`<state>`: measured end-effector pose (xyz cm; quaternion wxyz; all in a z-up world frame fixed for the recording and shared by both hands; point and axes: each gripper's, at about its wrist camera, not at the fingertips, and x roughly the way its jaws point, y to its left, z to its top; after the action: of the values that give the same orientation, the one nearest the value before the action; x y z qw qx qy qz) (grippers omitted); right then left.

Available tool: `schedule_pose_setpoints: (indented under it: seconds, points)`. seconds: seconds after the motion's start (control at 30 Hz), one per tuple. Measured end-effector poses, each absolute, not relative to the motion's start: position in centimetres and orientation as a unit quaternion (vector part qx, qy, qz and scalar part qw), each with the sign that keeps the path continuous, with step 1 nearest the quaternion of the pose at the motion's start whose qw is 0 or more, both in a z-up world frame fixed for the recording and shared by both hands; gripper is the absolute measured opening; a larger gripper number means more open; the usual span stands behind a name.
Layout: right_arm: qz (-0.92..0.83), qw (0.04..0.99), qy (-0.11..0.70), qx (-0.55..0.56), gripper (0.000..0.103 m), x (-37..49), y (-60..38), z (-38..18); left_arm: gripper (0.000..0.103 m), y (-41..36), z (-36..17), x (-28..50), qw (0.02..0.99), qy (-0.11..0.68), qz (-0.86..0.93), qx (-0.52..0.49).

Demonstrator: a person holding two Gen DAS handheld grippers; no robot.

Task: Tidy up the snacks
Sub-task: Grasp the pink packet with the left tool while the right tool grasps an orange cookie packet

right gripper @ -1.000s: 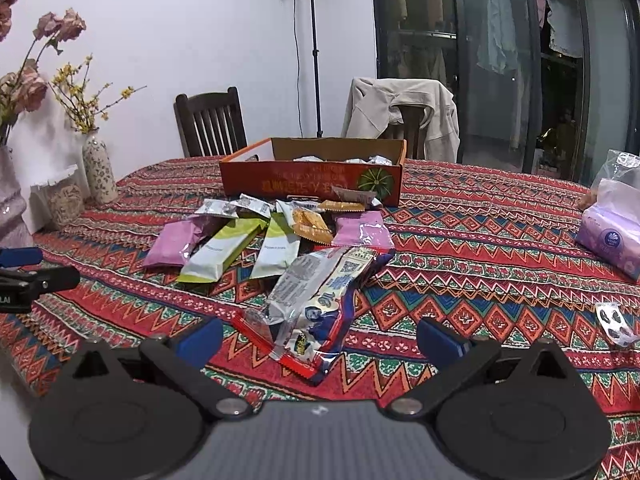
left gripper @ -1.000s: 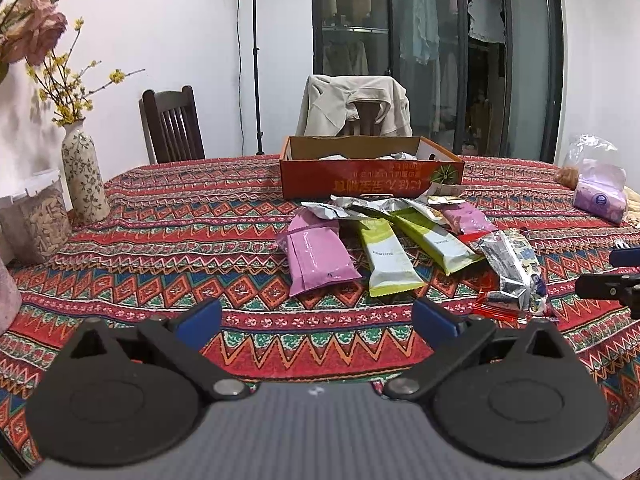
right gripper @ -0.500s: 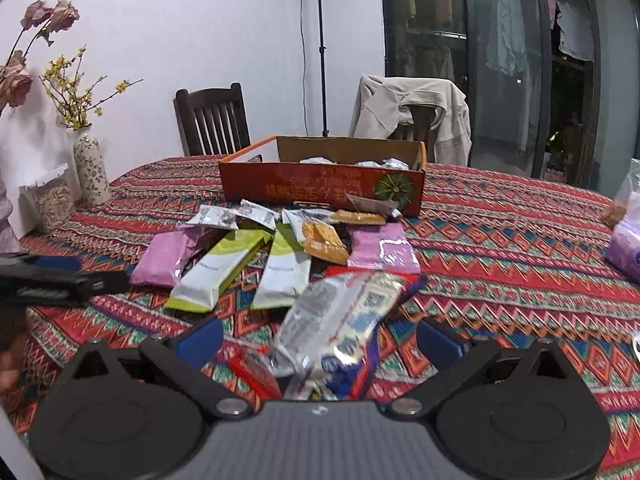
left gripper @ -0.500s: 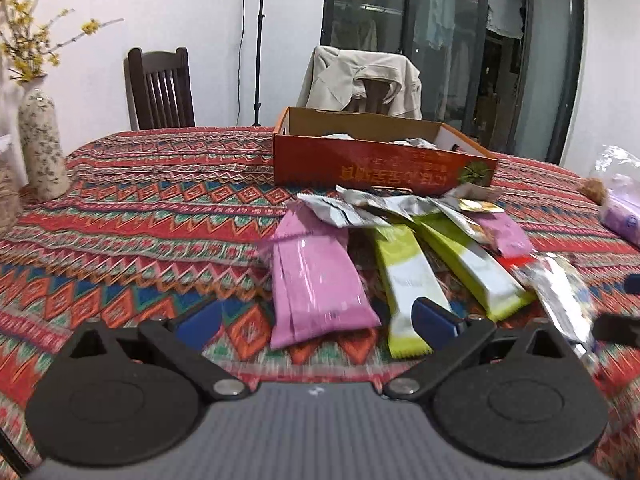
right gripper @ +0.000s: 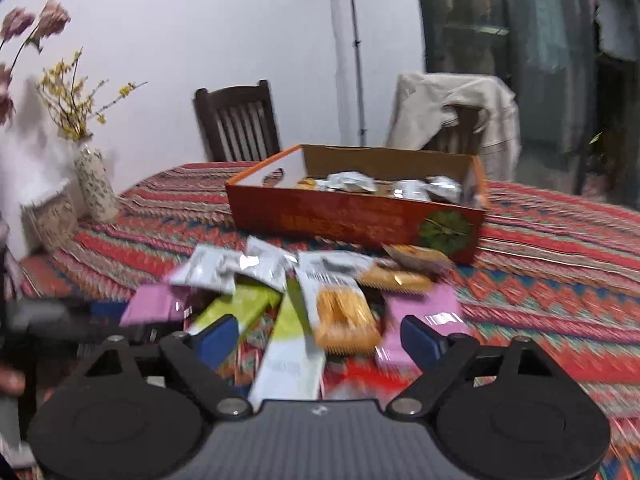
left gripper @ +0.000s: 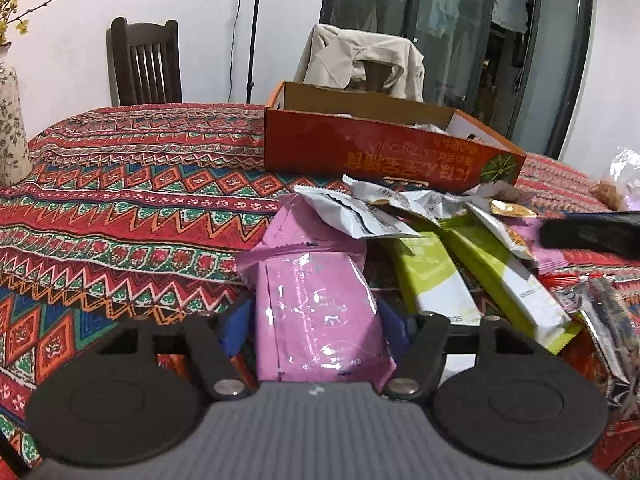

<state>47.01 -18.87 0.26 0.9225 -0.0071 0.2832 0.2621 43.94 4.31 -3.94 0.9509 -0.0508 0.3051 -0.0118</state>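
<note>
Left gripper [left gripper: 316, 328]: jaws just closing, blue pads at both sides of the pink packet [left gripper: 316, 300], grip looks made.
Right gripper [right gripper: 316, 338]: jaws just closing, still apart, over a green-white bar [right gripper: 290, 344]; picture blurred.
Pink packets: two; the near one's long axis runs near to far.
Green-white bars: two, pointing away.
Box [left gripper: 384, 152]: one, far behind the pile.

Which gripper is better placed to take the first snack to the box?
Left. The left gripper already has the pink packet between its fingers, which have just been closing. The right gripper straddles several packets, none singled out; its view is blurred.
</note>
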Motion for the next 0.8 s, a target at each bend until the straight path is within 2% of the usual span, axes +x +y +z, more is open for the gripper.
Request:
schedule_pose_setpoints:
  seconds: [0.1, 0.3, 0.4, 0.63, 0.8]
  points:
    - [0.289, 0.902, 0.320, 0.010, 0.070, 51.5, -18.5, -0.4, 0.065, 4.7, -3.8, 43.1, 0.953, 0.300, -0.018, -0.046]
    - [0.312, 0.875, 0.368, 0.035, 0.065, 56.4, -19.0, -2.3, 0.064, 5.4, -3.4, 41.2, 0.954, 0.295, -0.022, -0.048]
    - [0.324, 0.861, 0.387, 0.066, 0.058, 57.9, -19.4, -3.5, 0.064, 5.7, -3.4, 40.7, 0.953, 0.297, -0.016, -0.052]
    - [0.323, 0.861, 0.390, 0.053, 0.040, 56.9, -19.1, -3.2, 0.063, 5.3, -2.1, 38.8, 0.957, 0.286, -0.012, -0.047]
    - [0.323, 0.871, 0.364, 0.070, 0.040, 54.4, -20.3, -2.0, 0.063, 4.7, -0.7, 36.5, 0.961, 0.273, -0.014, -0.042]
